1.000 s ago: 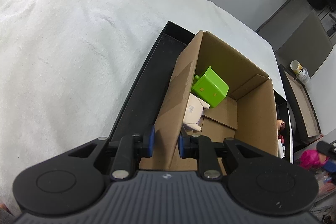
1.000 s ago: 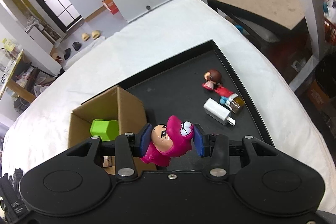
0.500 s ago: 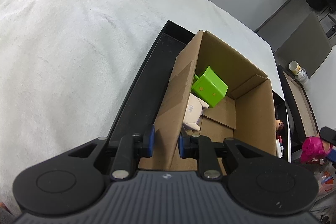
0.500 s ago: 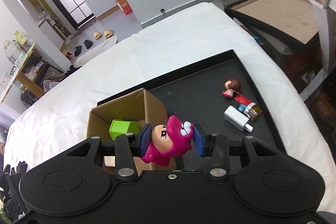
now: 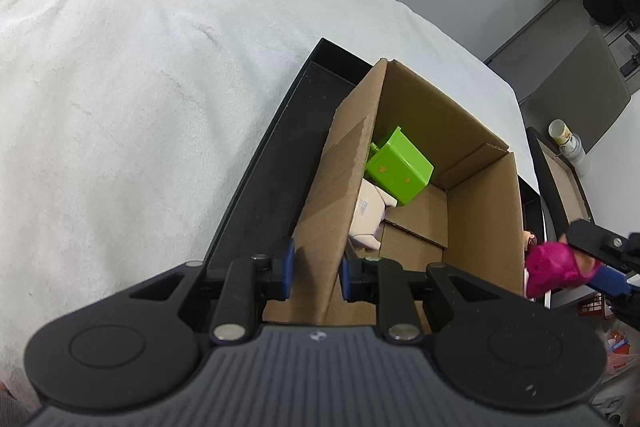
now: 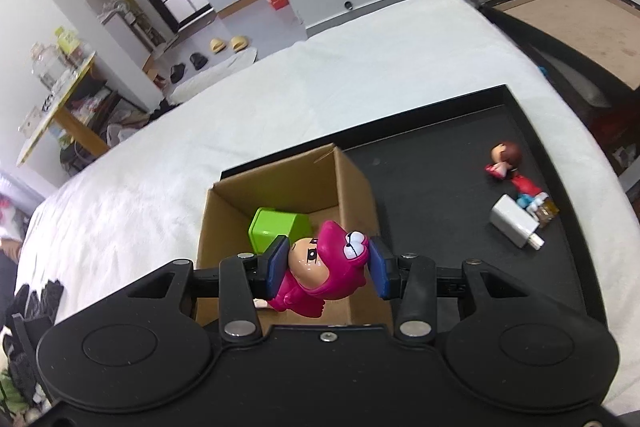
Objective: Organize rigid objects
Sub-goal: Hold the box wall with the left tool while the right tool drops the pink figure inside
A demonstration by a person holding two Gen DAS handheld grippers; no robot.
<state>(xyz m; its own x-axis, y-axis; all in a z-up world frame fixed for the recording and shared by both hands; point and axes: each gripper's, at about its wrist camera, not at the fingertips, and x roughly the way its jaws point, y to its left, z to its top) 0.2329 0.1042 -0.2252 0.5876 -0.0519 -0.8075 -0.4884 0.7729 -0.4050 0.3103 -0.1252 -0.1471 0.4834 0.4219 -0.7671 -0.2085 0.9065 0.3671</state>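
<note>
**Pink figure closes in over the box**

Closer now than a second ago, the right tool [image 6: 328,269] carries the pink figure [image 6: 324,273], clamped between both fingers, above the cardboard box's [image 6: 280,187] open top. The left tool [image 5: 316,273] pinches the box's near wall. Inside lie a green block [image 5: 400,167] and a pale toy [image 5: 366,219]. Box and black tray [image 6: 440,207] sit on a white bed [image 5: 140,67]; a small doll [image 6: 506,163] and white charger [image 6: 516,227] lie on the tray. Slippers [image 6: 228,45] wait by the far doorway.
</note>
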